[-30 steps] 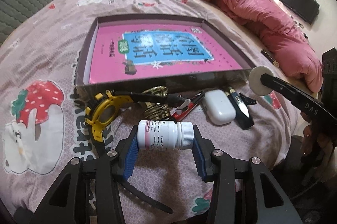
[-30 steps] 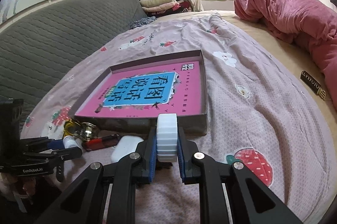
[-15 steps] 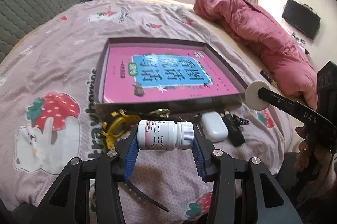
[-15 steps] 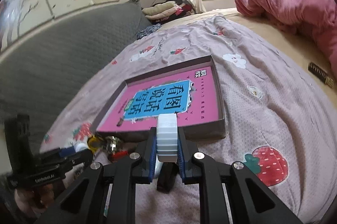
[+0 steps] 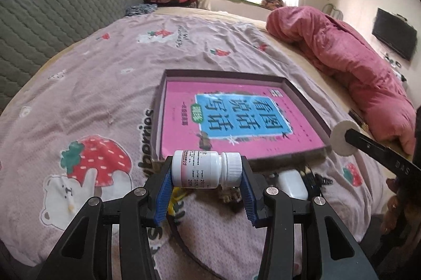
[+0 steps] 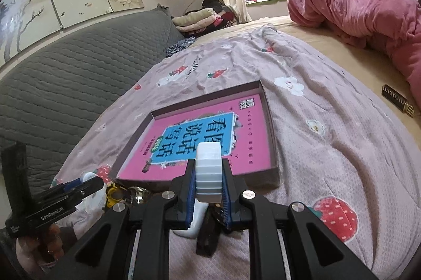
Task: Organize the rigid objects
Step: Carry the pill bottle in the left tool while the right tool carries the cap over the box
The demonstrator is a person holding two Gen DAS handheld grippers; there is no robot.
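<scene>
The left claw [image 5: 207,176] pinches a white plastic pill bottle with a pink-banded label and ribbed screw cap [image 5: 206,169], its blue pads pressing on base and cap so that the bottle's long axis lies crosswise between them, level, above the bedsheet. The shallow dark cardboard box tray [image 5: 305,101], with a glossy pink and blue book [image 5: 236,119] lying flat inside it, sits straight ahead of and below this claw, its near wall just beyond the bottle; of the two hands the left looks the nearer to it, though the right is close too. The right claw [image 6: 209,181] is pressed tight on a white ribbed plastic wheel-shaped piece [image 6: 209,172], held on edge, also facing the tray's near wall. On the soft pink strawberry-print sheet [image 5: 86,85] before the tray lie a smooth white rounded earbud case [image 5: 292,183], a black clip-like item [image 5: 313,178] and a yellow-rimmed piece [image 6: 111,194], still loose.
</scene>
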